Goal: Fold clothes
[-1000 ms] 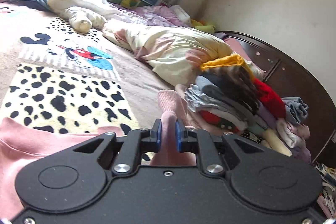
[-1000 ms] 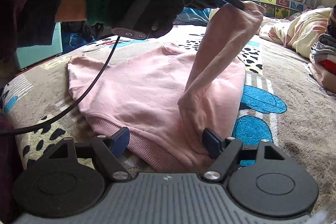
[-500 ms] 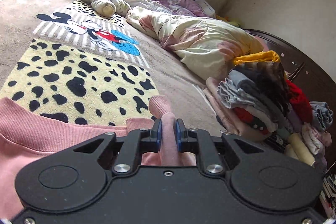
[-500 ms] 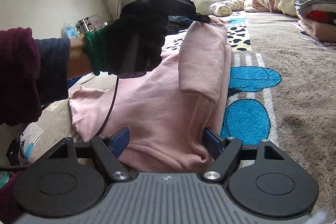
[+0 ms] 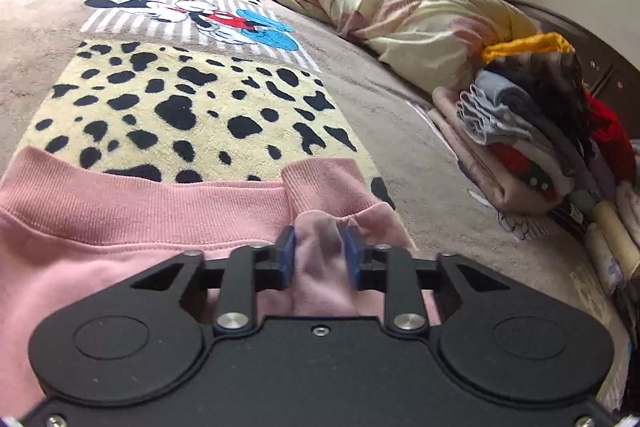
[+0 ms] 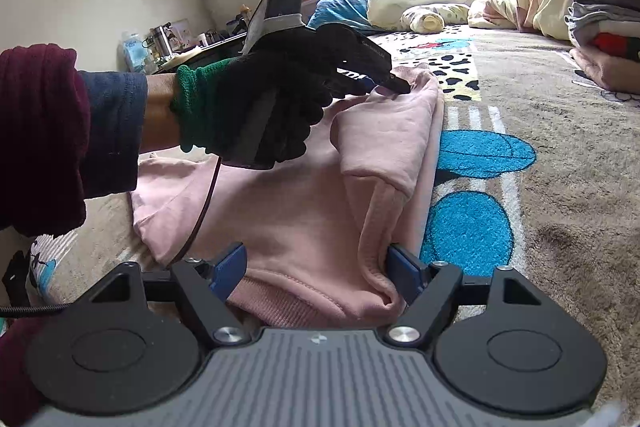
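Lying flat on the patterned blanket point(image 5: 192, 115) that covers the bed, the pink sweatshirt point(image 6: 288, 211) has one sleeve point(image 6: 396, 131) folded over its right side. The left gripper point(image 5: 319, 257) has its jaws opening, and a bunch of that sleeve's fabric sits between the blue pads point(image 5: 286, 259); whether they still press on it is hard to judge from the left wrist view, though a slight gap seems to show beside the cloth. A gloved hand point(image 6: 256, 107) carries this gripper low over the far edge of the sweatshirt, with a dark sleeve behind the glove at the left. The right gripper point(image 6: 318, 269) stands wide at the near hem, with its pads either side of the hem and not clamping it. A stack of folded clothes point(image 5: 532, 131) sits at the far right of the bed, just beside a pale rumpled quilt point(image 5: 404, 15).
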Demonstrator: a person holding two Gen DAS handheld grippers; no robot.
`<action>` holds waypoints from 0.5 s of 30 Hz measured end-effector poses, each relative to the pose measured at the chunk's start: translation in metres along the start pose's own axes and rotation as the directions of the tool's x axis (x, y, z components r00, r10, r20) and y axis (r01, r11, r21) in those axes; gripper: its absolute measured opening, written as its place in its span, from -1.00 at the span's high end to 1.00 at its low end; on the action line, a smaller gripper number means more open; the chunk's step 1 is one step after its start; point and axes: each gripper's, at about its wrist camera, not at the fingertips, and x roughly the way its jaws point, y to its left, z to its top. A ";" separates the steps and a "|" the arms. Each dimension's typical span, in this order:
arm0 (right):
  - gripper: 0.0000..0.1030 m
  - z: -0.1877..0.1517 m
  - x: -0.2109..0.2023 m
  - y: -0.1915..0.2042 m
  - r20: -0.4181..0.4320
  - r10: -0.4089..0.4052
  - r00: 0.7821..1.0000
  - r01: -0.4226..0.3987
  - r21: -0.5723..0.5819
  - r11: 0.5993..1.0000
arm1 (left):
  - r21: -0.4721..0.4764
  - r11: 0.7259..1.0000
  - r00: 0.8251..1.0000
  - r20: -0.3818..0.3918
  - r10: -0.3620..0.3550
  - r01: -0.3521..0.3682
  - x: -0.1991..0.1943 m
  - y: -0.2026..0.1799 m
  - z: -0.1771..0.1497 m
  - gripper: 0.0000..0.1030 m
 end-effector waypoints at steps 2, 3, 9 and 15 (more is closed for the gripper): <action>-0.48 0.000 -0.001 0.000 0.004 -0.002 1.000 0.002 0.001 1.000 | -0.025 0.999 0.998 0.052 -0.031 0.032 -0.020 0.000 -0.002 0.12; -0.48 0.000 -0.001 0.000 0.006 -0.005 1.000 0.005 0.001 1.000 | -0.020 0.999 0.998 0.052 -0.026 0.028 -0.027 -0.001 -0.004 0.12; -0.34 0.000 -0.002 -0.002 0.007 -0.015 1.000 0.015 -0.007 1.000 | 0.004 0.999 0.998 0.038 -0.043 0.043 -0.073 -0.010 -0.032 0.14; -0.18 -0.002 -0.003 -0.009 0.017 -0.014 1.000 0.014 0.018 1.000 | -0.158 0.984 0.997 -0.014 -0.079 0.076 -0.083 0.008 -0.069 0.14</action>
